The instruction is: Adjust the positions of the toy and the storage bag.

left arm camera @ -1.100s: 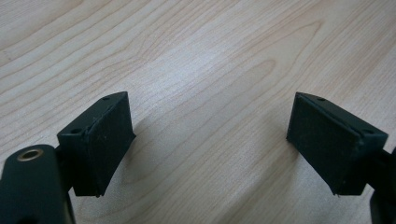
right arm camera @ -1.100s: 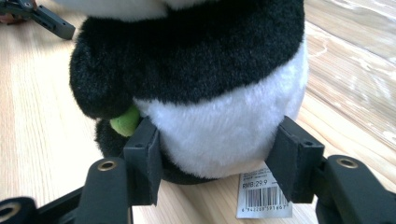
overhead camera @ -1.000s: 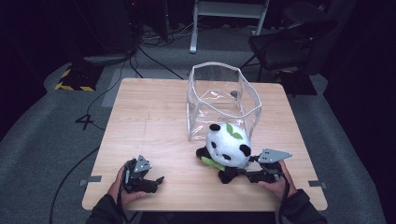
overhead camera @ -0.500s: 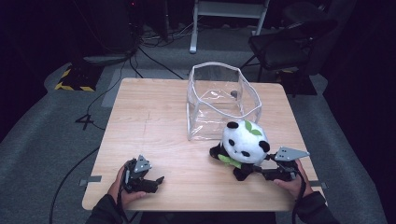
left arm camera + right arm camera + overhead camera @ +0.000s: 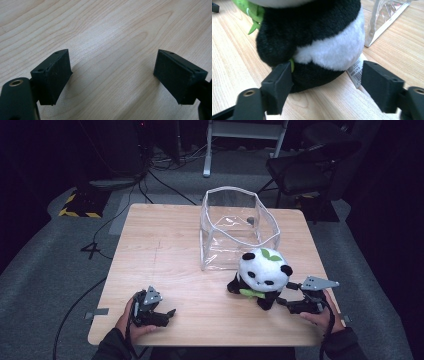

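A black-and-white panda plush point(image 5: 262, 274) with a green leaf on its head sits upright on the wooden table point(image 5: 160, 245), just in front of a clear plastic bin point(image 5: 239, 222). My right gripper point(image 5: 281, 303) is at the panda's right side, low on the table, and is open. In the right gripper view, the panda's lower body point(image 5: 312, 37) sits between the spread jaws of the gripper point(image 5: 327, 83). The left jaw touches its black leg and the right jaw stands off near the white tag point(image 5: 356, 72). My left gripper point(image 5: 169, 314) rests open near the front left edge, with bare wood between its fingertips point(image 5: 112, 72).
The clear bin's corner point(image 5: 384, 17) lies just beyond the panda. A dark chair point(image 5: 305, 165) and a metal stand point(image 5: 245, 135) are behind the table. Cables and a yellow-black striped block point(image 5: 77, 205) lie on the grey floor at left.
The panda and my right gripper shifted to the right along the front of the bin, then settled. The left gripper has stayed still.
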A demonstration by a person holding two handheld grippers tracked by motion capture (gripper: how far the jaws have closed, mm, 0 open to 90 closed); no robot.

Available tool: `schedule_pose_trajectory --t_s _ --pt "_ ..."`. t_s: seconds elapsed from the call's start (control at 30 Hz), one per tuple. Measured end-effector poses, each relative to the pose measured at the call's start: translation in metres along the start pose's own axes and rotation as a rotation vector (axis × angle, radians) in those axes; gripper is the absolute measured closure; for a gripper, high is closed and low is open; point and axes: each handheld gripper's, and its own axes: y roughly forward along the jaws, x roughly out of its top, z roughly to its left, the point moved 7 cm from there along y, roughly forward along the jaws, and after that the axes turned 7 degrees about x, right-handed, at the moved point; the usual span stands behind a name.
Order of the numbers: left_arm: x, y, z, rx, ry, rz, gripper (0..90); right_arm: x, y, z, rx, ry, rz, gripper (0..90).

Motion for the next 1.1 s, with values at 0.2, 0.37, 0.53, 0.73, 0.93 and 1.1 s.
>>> schedule_pose_trajectory --t_s 0.2,0.37,0.53,0.73,0.93,1.1 --pt "0.000 0.000 0.000 0.000 -0.002 0.000 14.5 0.009 -0.013 0.004 -0.014 0.010 -0.047 18.2" --pt "0.000 0.000 0.000 0.000 -0.002 0.000 14.4 0.018 -0.023 0.007 -0.022 0.016 -0.077 17.4" --pt "0.000 0.000 0.000 0.001 -0.002 0.000 14.4 0.024 -0.027 0.009 -0.019 0.011 -0.104 16.7" --pt "0.000 0.000 0.000 0.000 0.000 0.000 14.4 0.037 -0.030 0.013 -0.020 0.004 -0.137 16.7" --pt "0.000 0.000 0.000 0.000 0.000 0.000 14.4 0.046 -0.032 0.018 -0.021 -0.010 -0.164 16.7" --pt "0.000 0.000 0.000 0.001 -0.007 0.000 14.4 0.055 -0.035 0.020 -0.020 -0.017 -0.193 16.4"
